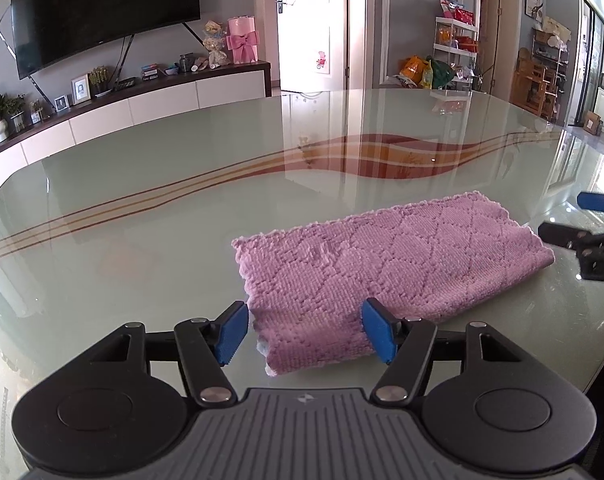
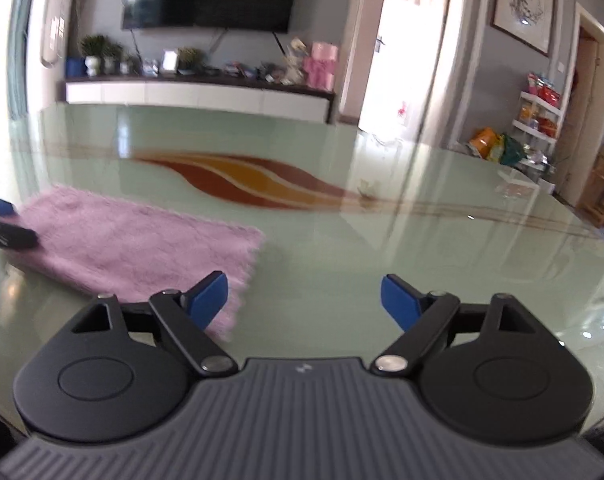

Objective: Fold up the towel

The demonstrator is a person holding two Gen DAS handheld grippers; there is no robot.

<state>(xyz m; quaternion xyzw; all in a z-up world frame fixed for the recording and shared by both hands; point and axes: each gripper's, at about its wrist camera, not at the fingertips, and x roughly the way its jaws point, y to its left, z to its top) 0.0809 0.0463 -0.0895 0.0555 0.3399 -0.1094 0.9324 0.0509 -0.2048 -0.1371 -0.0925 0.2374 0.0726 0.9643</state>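
Note:
A pink towel (image 1: 382, 264) lies folded into a long strip on the glass table (image 1: 162, 220). My left gripper (image 1: 304, 330) is open, its blue pads either side of the towel's near end, holding nothing. In the right wrist view, which is blurred, the towel (image 2: 130, 240) lies to the left. My right gripper (image 2: 304, 300) is open and empty over bare glass just off the towel's right end, its left pad (image 2: 208, 300) over the towel's corner. The right gripper also shows at the right edge of the left wrist view (image 1: 586, 220). The left gripper shows at the left edge of the right wrist view (image 2: 2, 226).
The table (image 2: 382, 240) is pale green glass with a red and orange wave stripe (image 1: 382, 160). Beyond it stand a TV (image 1: 102, 8) over a low white cabinet (image 1: 142, 108), a bright doorway (image 1: 314, 24) and shelves (image 1: 456, 44) at the right.

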